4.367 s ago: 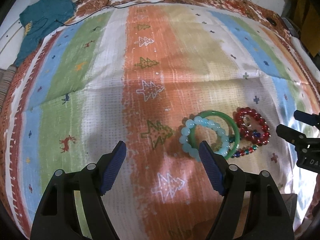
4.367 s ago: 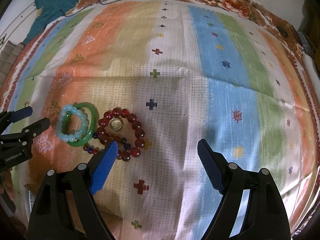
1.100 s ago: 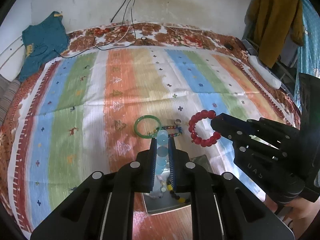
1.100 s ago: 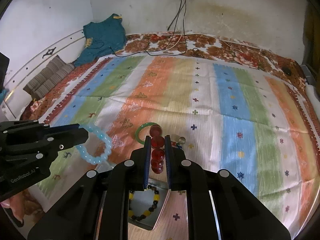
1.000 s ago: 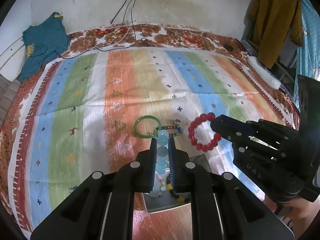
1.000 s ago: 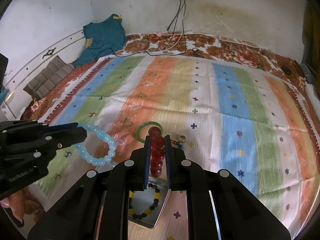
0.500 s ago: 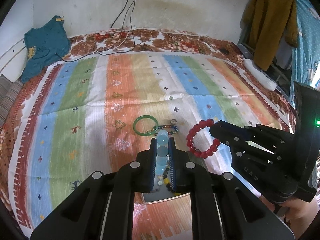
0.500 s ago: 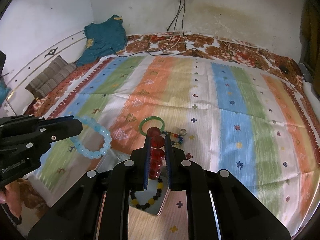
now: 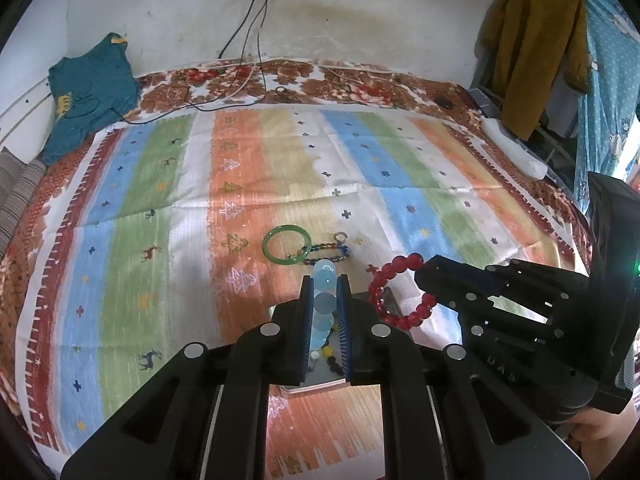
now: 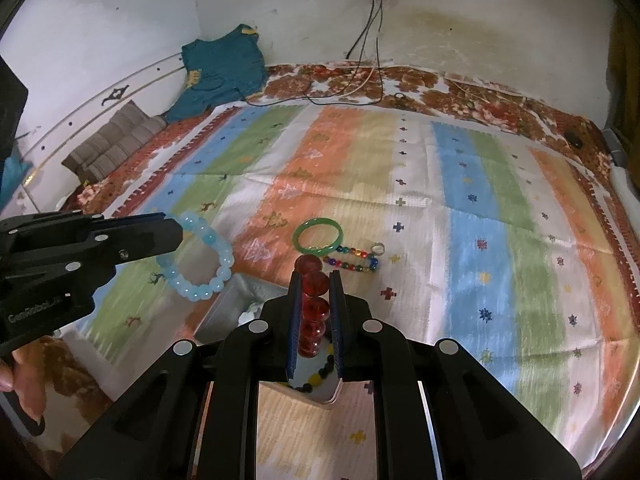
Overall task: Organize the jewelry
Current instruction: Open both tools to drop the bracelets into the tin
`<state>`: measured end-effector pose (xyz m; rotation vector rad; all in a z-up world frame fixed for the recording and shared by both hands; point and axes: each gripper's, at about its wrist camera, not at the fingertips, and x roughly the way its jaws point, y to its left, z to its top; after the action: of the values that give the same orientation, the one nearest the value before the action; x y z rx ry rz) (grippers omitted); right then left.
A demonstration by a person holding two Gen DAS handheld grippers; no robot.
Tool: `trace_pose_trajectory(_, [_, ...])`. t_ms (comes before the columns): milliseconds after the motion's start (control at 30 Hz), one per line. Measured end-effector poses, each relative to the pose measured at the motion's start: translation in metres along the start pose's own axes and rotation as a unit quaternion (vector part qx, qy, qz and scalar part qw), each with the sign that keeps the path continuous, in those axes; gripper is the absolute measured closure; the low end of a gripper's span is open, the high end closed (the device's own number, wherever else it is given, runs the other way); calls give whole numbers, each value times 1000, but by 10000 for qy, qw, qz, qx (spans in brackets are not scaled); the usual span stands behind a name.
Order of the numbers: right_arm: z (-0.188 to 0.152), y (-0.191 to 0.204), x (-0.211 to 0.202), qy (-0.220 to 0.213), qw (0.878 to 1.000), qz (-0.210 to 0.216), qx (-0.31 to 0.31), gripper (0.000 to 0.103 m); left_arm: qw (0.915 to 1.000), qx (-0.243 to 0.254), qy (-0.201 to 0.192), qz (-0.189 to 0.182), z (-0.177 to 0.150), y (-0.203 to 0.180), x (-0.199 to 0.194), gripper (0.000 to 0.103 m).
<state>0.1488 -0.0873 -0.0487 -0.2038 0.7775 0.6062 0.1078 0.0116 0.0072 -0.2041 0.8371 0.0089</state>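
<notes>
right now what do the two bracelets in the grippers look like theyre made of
Pale blue bracelet, held in the left gripper: cloudy, translucent round beads, glossy; glass or stone, cannot tell which. Red bracelet, held in the right gripper: clear deep-red beads with sharp highlights, likely glass or resin.

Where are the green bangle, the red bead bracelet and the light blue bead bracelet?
green bangle [image 10: 318, 236]: right wrist view, on its near rim.
red bead bracelet [image 9: 400, 322]: left wrist view, on a bead at the bottom of the hanging loop.
light blue bead bracelet [image 10: 200, 292]: right wrist view, on a bead at the loop's bottom.
</notes>
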Motion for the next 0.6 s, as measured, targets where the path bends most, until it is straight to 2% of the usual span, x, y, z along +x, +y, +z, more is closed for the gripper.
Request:
trace_pose_trajectory(300, [-9,2,0,175,9998,41,1,89,10000,-51,54,-53,-5,-1,-1,91])
trace_pose_trajectory(367, [-10,1,2,224,9997,36,61,89,10000,-79,32,29,-5,0,-2,81])
trace_pose_trajectory(400, [-9,-1,3,233,9997,30,122,88,9999,-94,19,98,-5,1,-3,66])
trace_pose_trajectory(467, [-8,-5,2,228,9995,30,218,87,9996,-142,-52,230,-4,4,-4,63])
trace_pose_trajectory(533, [-8,-11,5,301,9989,-11,354,71,9994,-236,-28,263,-3,9,-3,61])
trace_pose_trajectory(600, [-9,-15,9,394,9983,-76,428,69,9991,-265,-9,317,-3,11,-2,61])
